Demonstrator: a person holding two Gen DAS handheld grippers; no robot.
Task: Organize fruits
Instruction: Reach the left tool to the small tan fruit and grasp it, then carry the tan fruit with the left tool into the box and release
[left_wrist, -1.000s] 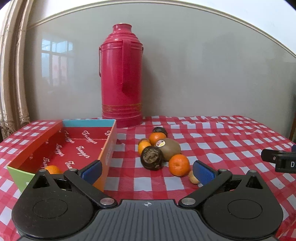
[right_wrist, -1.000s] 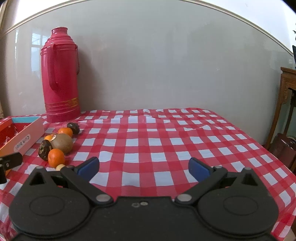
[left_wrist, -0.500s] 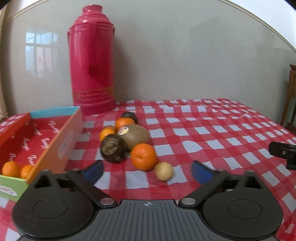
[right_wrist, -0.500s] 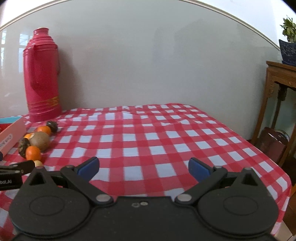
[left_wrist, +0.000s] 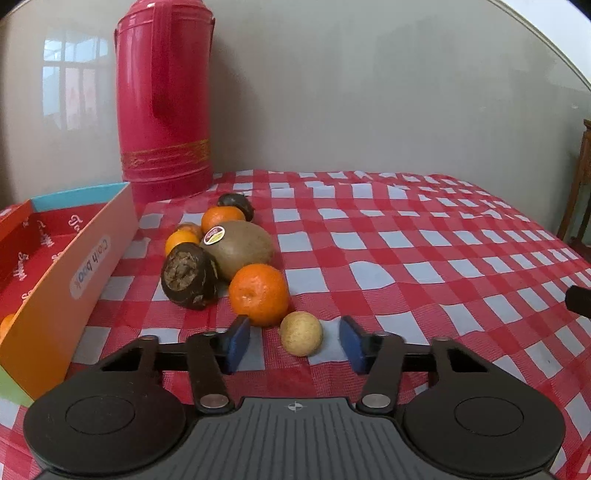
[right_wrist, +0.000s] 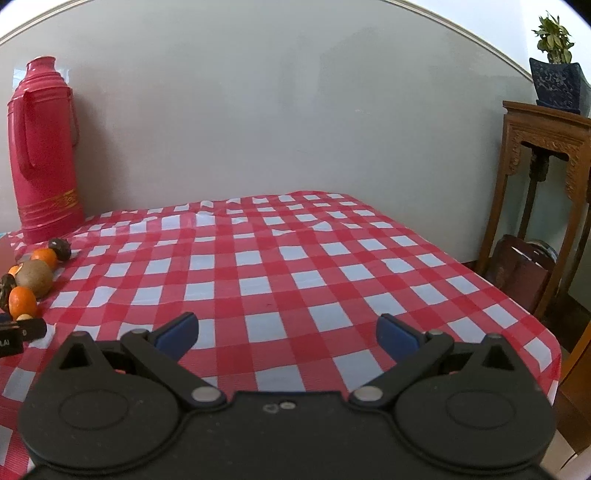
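We are seeing the right gripper (right_wrist: 287, 328) idling wide open over bare checked cloth (right_wrist: 295, 266), while the left gripper (left_wrist: 293, 341), jaws just closing, is bracketing but not touching the small tan fruit (left_wrist: 301, 333) at 5 o'clock of the tangerine (left_wrist: 258, 293).

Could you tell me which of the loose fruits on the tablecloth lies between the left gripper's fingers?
The small tan round fruit: it alone sits between the left gripper pads, untouched, as the jaws have just been closing.

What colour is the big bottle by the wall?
The bottle is pinkish red with gold bands, clearest in the left wrist view.
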